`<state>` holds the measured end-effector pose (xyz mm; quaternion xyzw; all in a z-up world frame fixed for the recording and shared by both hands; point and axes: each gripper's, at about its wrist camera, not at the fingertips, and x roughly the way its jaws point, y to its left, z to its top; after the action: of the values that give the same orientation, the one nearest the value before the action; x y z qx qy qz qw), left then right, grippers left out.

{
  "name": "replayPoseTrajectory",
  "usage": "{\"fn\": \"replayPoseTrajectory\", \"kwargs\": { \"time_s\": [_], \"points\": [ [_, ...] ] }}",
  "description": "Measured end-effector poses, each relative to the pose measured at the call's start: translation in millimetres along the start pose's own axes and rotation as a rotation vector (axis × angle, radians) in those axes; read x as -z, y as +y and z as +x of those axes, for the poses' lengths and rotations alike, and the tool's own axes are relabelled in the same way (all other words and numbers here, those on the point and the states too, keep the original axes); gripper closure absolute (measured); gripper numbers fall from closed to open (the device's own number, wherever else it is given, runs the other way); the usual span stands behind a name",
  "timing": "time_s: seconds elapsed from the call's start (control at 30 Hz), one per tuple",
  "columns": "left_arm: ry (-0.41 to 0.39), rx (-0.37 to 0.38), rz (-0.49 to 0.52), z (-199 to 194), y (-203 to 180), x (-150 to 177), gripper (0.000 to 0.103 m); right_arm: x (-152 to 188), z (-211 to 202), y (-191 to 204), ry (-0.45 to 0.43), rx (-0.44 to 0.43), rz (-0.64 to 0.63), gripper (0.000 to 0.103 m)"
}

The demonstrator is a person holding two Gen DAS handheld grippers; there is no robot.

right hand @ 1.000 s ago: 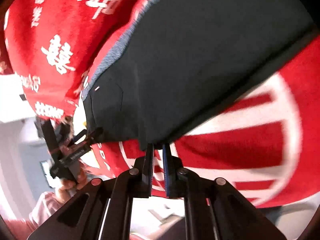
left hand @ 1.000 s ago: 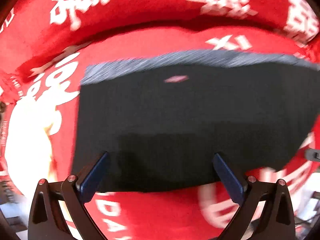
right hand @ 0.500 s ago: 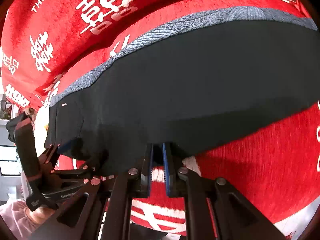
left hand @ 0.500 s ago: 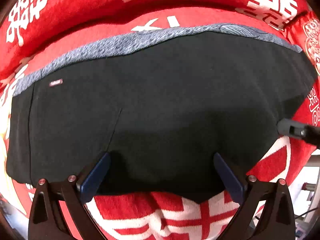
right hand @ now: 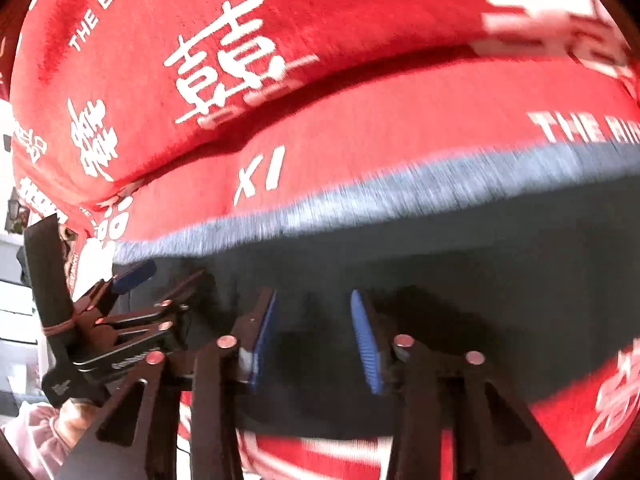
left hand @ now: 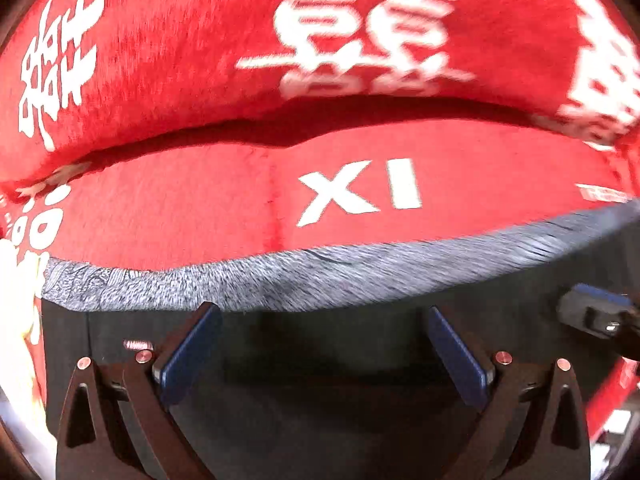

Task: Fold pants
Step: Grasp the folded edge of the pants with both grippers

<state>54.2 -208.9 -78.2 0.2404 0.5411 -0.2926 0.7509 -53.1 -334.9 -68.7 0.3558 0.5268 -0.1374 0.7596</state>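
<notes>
Two grippers hover over one pair of dark pants (left hand: 340, 380) lying flat on a red plush blanket (left hand: 180, 208); the blanket covers what looks like a cushioned seat, its back rising behind the flat part, and carries white characters and the letters "XI" (left hand: 360, 194). The pants' long axis runs left to right across the seat, parallel to its back edge; the grey heathered waistband (left hand: 280, 280) forms the far edge, facing the seat's back, while the dark body spreads toward the front edge. The fabric is smooth, matte and near black, the waistband ribbed and lighter, the blanket fuzzy and thick; a small pale label (left hand: 138, 345) sits on the dark cloth near the left end. The left gripper (left hand: 324, 344) has its blue-padded fingers spread wide above the cloth, clasping nothing. The right gripper (right hand: 316, 332) also stands parted over the dark fabric with nothing between its ridged blue pads (right hand: 366, 344); in its view the left gripper (right hand: 160, 284) shows at the pants' left end, held by a hand (right hand: 76, 416) in a pink sleeve.
</notes>
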Motion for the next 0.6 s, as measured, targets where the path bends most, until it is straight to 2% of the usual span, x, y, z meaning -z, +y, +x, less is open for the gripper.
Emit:
{"fn": "replayPoseTrajectory", "kwargs": {
  "time_s": [0.07, 0.13, 0.23, 0.33, 0.43, 0.6],
  "points": [
    [0.032, -0.015, -0.036, 18.3, 7.1, 1.5, 0.000, -12.1, 16.7, -1.8, 0.018, 0.032, -0.026, 0.064],
    [0.007, 0.011, -0.065, 18.3, 13.2, 6.5, 0.000, -18.0, 27.4, -5.2, 0.011, 0.085, -0.045, 0.067],
    [0.014, -0.027, -0.008, 14.6, 9.3, 10.8, 0.000, -27.2, 25.8, -19.9, -0.029, 0.110, -0.033, 0.070],
    [0.035, -0.061, 0.002, 6.1, 10.2, 14.3, 0.000, -29.9, 20.0, -25.9, -0.017, 0.103, 0.001, 0.070],
    [0.020, -0.085, -0.026, -9.9, 33.4, 19.6, 0.000, -22.1, 10.5, -21.1, 0.003, 0.127, -0.015, 0.064],
    [0.019, -0.158, -0.072, -30.1, 82.0, 40.8, 0.000, 17.9, -2.3, -14.0, 0.055, 0.078, 0.017, 0.060]
  ]
}}
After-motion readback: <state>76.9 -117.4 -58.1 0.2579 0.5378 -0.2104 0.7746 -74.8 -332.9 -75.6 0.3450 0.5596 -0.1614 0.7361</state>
